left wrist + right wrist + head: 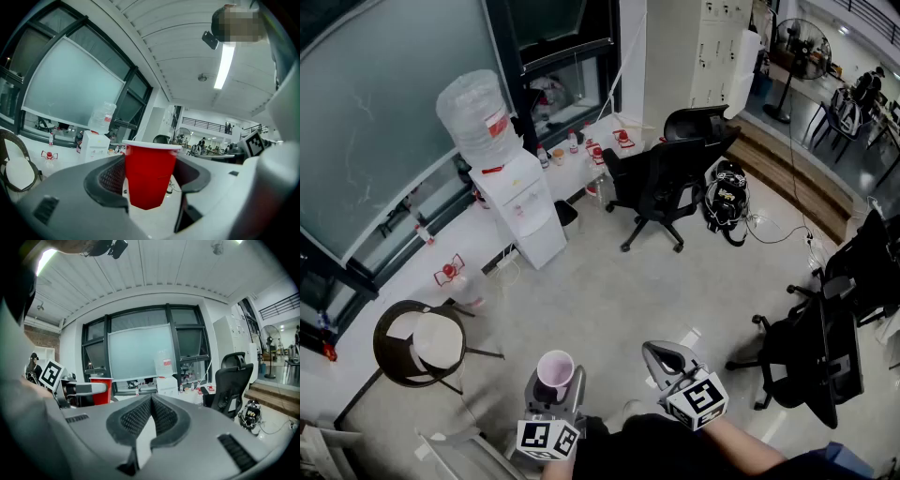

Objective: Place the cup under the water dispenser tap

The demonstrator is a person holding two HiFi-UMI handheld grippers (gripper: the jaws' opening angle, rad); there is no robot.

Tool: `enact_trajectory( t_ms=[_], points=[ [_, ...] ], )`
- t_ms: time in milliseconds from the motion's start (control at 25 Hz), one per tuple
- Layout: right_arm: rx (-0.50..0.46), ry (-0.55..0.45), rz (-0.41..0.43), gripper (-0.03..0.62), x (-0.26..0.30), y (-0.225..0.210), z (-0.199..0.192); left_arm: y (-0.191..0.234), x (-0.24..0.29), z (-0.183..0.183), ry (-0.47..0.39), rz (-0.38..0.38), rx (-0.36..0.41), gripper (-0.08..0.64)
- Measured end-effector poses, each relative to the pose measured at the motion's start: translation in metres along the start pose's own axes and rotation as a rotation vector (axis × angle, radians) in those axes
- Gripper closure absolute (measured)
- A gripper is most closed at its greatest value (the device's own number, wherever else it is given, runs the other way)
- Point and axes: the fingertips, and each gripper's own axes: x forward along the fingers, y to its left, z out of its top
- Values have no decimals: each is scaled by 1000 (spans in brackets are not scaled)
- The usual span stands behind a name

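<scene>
Two hand-held grippers showed at the bottom of the head view, carried by a person standing on a pale office floor. The left gripper (555,380) held a red cup (149,173) upright, its jaws spread wide with a pad pressed against each side of the cup's wall, below the rim. The right gripper (151,405) carried nothing, and its jaw tips met.

The water dispenser (525,208), a white cabinet with a large clear bottle (474,114) on top, stood well apart from the cup, across the floor beside the window ledge. Its tap was too small to make out. Black office chairs (661,186) stood to the right of it.

The cup looked like a thin plastic party cup. It would likely be very light, and seen from above it appeared empty. Walls of that kind probably flex and would dent under a hard squeeze, and the smooth plastic could slip in a loose grip. The safest hold seemed to be the one already taken: on opposite sides of the wall, close under the rolled rim where the cup is stiffest, with gentle pressure and the cup kept level.
</scene>
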Motion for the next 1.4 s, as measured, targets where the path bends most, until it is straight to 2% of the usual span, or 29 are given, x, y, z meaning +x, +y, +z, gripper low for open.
enact_trajectory(
  t_ms=[280, 480, 720, 1040, 1400],
  points=[
    [49, -48, -31, 595, -15, -24, -2, -19, 13, -4, 6, -15, 30, 263],
    [44, -91, -36, 595, -21, -32, -2, -26, 13, -6, 37, -16, 59, 263],
    [96, -84, -63, 594, -22, -48, -16, -31, 25, -15, 74, -32, 62, 263],
    [102, -63, -40, 595, 11, -60, -11, -11, 66, -12, 77, -50, 48, 262],
    [60, -1, -59, 594, 86, -101, 5, 45, 143, 8, 56, -51, 13, 262]
  ],
)
